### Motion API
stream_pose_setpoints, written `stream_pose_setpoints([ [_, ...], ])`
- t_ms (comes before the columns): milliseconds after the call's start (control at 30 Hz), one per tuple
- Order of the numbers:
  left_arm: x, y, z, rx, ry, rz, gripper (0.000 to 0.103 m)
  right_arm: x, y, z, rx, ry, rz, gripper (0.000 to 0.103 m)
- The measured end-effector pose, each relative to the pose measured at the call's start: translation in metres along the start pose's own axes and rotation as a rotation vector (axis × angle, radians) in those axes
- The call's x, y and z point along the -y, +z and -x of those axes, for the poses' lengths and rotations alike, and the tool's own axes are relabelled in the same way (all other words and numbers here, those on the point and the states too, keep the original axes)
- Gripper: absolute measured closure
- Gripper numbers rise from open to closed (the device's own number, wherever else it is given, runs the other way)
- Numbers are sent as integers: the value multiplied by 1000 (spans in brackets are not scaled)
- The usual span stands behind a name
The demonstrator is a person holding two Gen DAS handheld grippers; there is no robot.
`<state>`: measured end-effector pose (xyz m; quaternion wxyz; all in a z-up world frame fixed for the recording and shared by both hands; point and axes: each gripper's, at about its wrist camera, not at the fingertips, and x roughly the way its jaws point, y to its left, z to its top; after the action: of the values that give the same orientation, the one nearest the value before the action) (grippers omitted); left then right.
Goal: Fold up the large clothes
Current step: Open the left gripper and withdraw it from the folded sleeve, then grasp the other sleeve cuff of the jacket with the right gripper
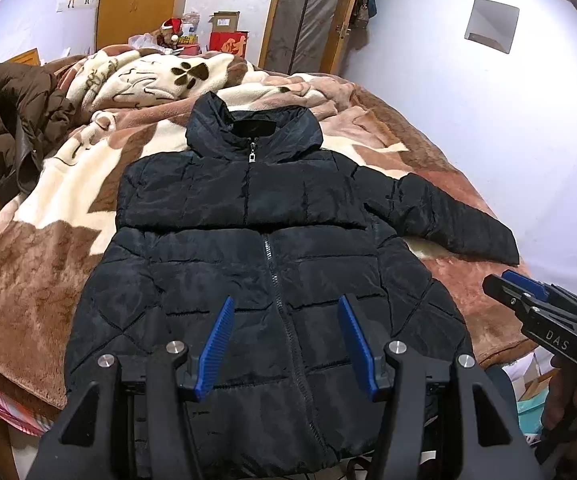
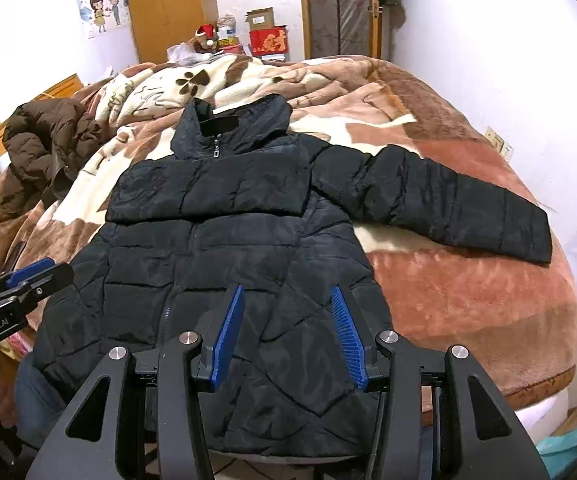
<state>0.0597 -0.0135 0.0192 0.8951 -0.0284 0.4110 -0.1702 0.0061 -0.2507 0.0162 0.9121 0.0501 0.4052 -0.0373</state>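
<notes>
On the bed, over a brown-and-cream plush blanket, we record one black puffer jacket, laid front up and zipped, collar toward the far wall and hem toward us at the near edge. We judge it is spread flat this way so the folds can be made against a soft, broad surface.

Item, sleeves: one sleeve lies stretched out to the right, clear of the body. The other appears already folded across the chest, where a padded band lies over the front; we cannot confirm this from either view.

Item, left hand-held gripper: fingers spread, pinching nothing, hanging above the lower front of the jacket near the zip.

Item, right hand-held gripper: likewise spread and empty, above the hem on the right side. We judge both are held wide and low so as to take the cloth next, the outstretched sleeve being the likely part to bring in.

Item, also on the bed: a brown padded coat, bunched at the far left, well apart from the black one, presumably awaiting its turn.

Item, beyond the bed: a wooden wardrobe and a red box.
</notes>
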Motion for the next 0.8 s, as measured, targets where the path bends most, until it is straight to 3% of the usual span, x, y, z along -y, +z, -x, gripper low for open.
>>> stream_pose_setpoints([
  [367, 11, 13, -20, -29, 5, -15, 46, 27, 5, -10, -7, -25, -43, 56],
  [633, 24, 30, -56, -69, 21, -49, 46, 86, 8, -34, -23, -28, -194, 56],
  [667, 25, 31, -61, -75, 20, -52, 46, 98, 8, -39, -24, -24, -230, 55],
  [733, 27, 34, -71, -89, 20, -54, 46, 120, 7, -47, -30, -29, -290, 42],
  [800, 28, 37, -80, -95, 22, -59, 46, 144, 6, -54, -25, -32, -351, 41],
])
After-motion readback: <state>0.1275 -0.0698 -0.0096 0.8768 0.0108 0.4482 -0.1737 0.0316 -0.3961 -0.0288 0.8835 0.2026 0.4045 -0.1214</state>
